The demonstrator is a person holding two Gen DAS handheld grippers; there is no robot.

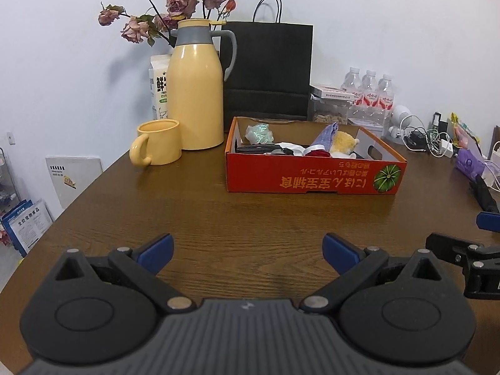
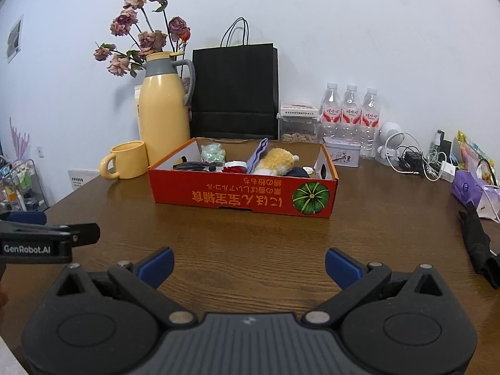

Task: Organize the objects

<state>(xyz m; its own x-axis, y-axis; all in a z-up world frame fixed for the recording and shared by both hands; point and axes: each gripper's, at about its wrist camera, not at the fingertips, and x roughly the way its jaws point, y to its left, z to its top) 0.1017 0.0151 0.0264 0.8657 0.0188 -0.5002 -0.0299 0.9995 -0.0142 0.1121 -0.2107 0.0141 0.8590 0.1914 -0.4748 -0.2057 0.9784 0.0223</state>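
Note:
A shallow red cardboard box (image 1: 312, 178) (image 2: 243, 195) stands on the brown wooden table (image 1: 218, 215) (image 2: 250, 240). Inside lie a yellow plush toy (image 1: 343, 142) (image 2: 278, 161), a purple cloth (image 1: 326, 136) (image 2: 257, 154), a crumpled green wrapper (image 1: 259, 132) (image 2: 212, 153), a black pouch (image 1: 254, 148) (image 2: 193, 165) and a red-and-white item (image 1: 318, 151) (image 2: 234, 167). My left gripper (image 1: 248, 253) hovers open over the near table with nothing between its blue-padded fingers. My right gripper (image 2: 249, 265) is open and empty too, beside the left one.
A yellow thermos (image 1: 195, 93) (image 2: 162, 115), a yellow mug (image 1: 159, 147) (image 2: 126, 159), dried roses (image 1: 162, 9) and a black paper bag (image 1: 268, 72) (image 2: 236, 93) stand behind the box. Water bottles (image 2: 350, 112), a tin (image 2: 342, 156), cables (image 2: 415, 161), purple packs (image 2: 468, 187) and a black umbrella (image 2: 479, 247) crowd the right.

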